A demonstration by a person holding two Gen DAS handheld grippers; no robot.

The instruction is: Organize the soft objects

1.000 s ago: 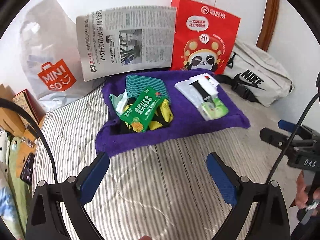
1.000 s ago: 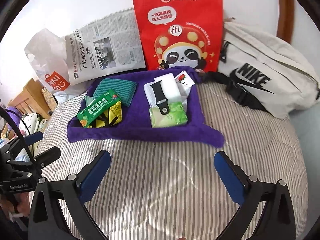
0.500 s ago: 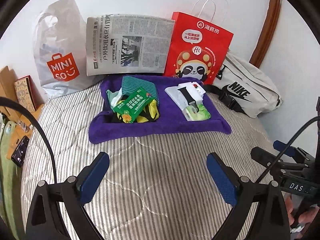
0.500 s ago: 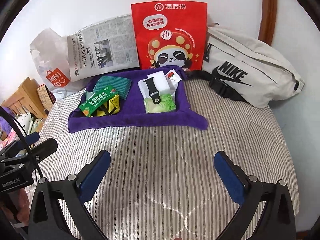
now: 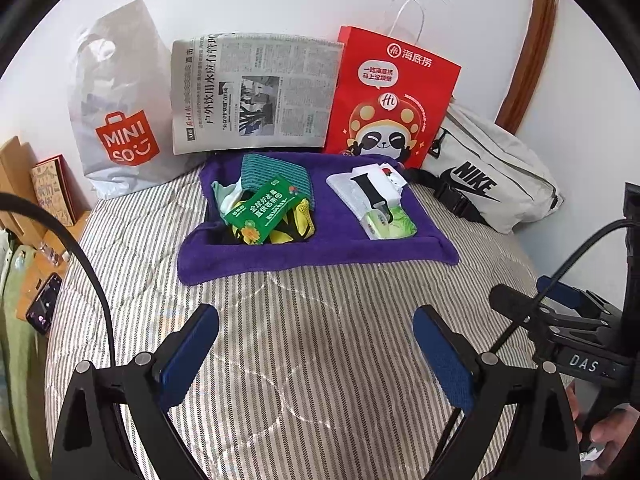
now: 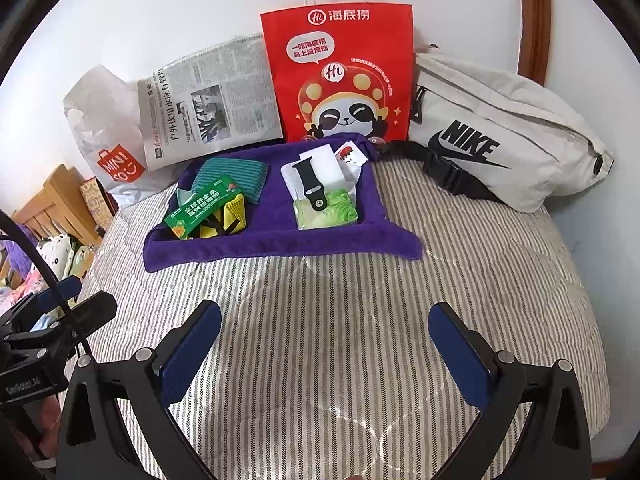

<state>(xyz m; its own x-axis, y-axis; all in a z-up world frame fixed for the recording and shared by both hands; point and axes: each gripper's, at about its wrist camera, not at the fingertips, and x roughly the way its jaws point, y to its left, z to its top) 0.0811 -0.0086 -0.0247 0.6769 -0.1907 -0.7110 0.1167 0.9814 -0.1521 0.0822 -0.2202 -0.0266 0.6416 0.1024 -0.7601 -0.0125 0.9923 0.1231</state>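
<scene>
At the bottom of each frame, the left gripper (image 5: 316, 336) and right gripper (image 6: 324, 332) gape wide and empty over the striped bedding (image 5: 320, 360). Mid-frame, the purple towel (image 6: 280, 246) corrals two piles: green packet (image 6: 202, 210) left, black strap (image 6: 312, 190) right. Bags lean against the wall, probably as backstop.

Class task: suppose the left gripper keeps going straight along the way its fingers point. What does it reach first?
Probably the striped bed cover, since the open left gripper looks angled slightly down at it. If it clears that, the purple towel's front edge comes next; depth is hard to judge.
</scene>
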